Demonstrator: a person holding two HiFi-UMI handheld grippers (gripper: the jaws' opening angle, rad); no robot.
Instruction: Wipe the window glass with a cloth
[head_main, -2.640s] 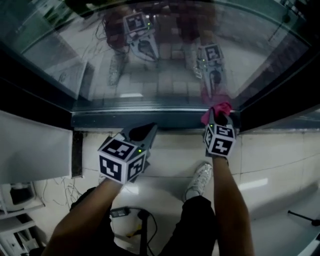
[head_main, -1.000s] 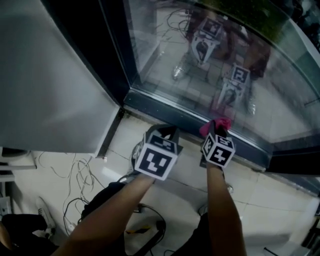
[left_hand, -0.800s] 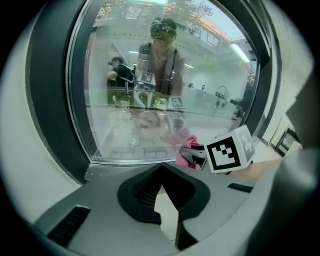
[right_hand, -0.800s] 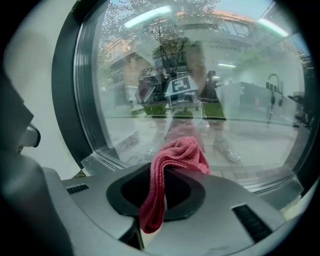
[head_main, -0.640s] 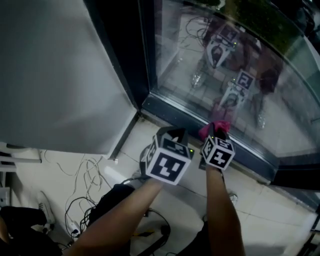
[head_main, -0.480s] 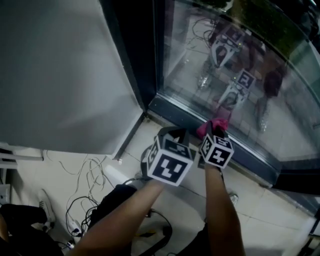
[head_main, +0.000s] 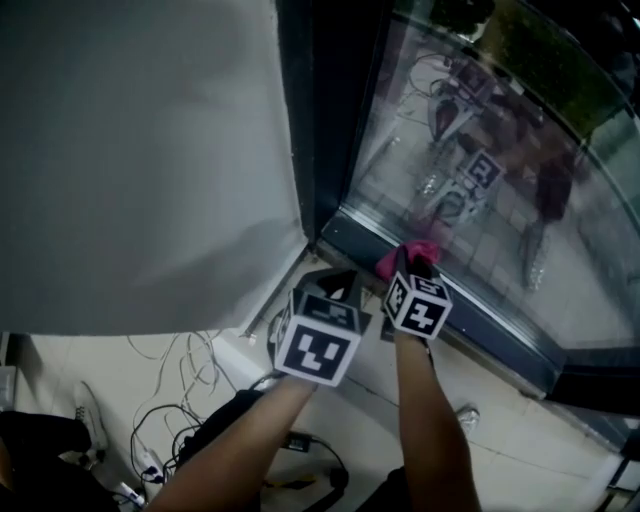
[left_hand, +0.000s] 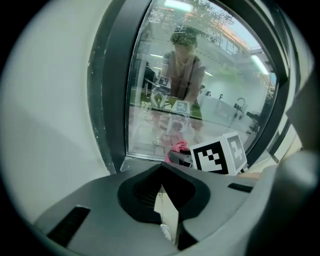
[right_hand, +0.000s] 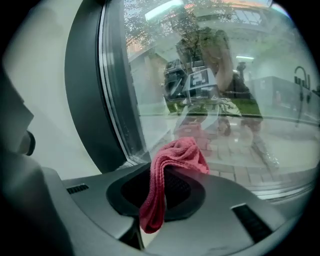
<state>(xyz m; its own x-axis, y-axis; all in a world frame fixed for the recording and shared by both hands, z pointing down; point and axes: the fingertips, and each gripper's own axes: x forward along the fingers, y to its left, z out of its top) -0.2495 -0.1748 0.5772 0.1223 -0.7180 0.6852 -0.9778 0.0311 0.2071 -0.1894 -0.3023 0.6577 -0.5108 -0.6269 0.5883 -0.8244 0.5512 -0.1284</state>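
Head view: a plain grey wall panel (head_main: 130, 150) fills the upper left, then comes the dark window frame (head_main: 318, 120). At centre, I have my left gripper (head_main: 338, 282) clenched on nothing. Just right of it, my right gripper (head_main: 418, 268) grasps the crumpled pink terry cloth (head_main: 405, 252), low by the lower left corner of the clear window glass (head_main: 500, 220).

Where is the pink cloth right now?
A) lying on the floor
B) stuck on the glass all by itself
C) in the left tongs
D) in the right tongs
D: the right gripper view shows the pink cloth pinched in the right tongs, close to the window glass, while the left tongs are shut with nothing in them.
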